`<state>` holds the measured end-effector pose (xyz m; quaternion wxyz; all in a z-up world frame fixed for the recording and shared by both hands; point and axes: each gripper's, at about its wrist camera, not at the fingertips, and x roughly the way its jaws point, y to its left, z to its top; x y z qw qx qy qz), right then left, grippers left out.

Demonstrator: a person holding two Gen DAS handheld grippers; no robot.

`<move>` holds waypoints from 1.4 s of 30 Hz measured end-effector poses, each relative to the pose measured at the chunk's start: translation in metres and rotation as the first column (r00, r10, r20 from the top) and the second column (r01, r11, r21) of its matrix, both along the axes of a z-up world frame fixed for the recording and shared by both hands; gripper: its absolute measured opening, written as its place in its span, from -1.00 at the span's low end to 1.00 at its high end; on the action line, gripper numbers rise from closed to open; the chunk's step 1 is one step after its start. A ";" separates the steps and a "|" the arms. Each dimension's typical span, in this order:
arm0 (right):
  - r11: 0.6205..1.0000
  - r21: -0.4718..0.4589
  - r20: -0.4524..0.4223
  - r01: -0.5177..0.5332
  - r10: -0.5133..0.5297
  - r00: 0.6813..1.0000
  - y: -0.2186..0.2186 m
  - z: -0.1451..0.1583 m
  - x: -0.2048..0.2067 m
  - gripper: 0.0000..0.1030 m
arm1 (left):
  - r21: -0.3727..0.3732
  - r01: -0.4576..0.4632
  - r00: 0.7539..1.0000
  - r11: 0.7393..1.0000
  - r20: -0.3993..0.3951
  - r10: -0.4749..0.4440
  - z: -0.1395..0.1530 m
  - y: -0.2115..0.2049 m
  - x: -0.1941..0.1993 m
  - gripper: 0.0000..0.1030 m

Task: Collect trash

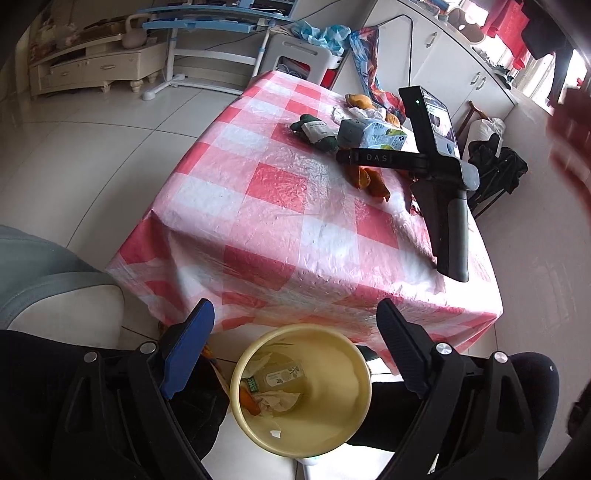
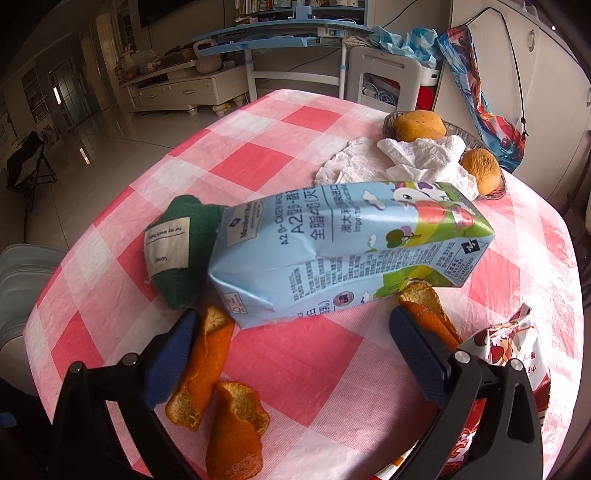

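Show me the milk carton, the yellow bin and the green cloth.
milk carton (image 2: 332, 251): right wrist view, its blue side panel.
yellow bin (image 1: 325, 435): left wrist view, bare inner wall.
green cloth (image 2: 199, 236): right wrist view, its folded top.

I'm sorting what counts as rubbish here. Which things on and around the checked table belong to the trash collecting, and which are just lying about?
Part of the job:
milk carton
orange peels
crumpled tissue
snack wrapper
yellow bin

Just lying about:
green cloth
basket with two buns
blue desk
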<state>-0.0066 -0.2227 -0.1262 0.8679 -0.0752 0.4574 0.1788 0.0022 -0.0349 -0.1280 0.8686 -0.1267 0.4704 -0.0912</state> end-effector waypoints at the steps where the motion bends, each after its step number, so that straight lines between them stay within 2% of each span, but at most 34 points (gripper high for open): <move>1: 1.000 0.000 0.000 0.000 0.000 1.000 0.000 0.000 0.000 0.89 | 0.009 0.003 1.000 1.000 -0.002 -0.003 -0.001 -0.001 -0.001 0.67; 8: 1.000 0.000 0.000 0.000 0.000 1.000 0.000 0.000 0.000 0.89 | 0.028 0.012 1.000 1.000 0.001 -0.012 -0.002 -0.003 -0.004 0.67; 21: 1.000 0.000 0.000 0.000 0.000 1.000 0.000 0.000 0.000 0.89 | -0.015 0.021 0.999 1.000 -0.040 -0.022 -0.011 -0.004 0.004 0.67; 42: 1.000 0.000 0.000 0.000 0.000 1.000 0.000 0.000 0.000 0.89 | -0.002 0.034 0.999 0.999 -0.040 -0.034 -0.012 -0.010 0.003 0.67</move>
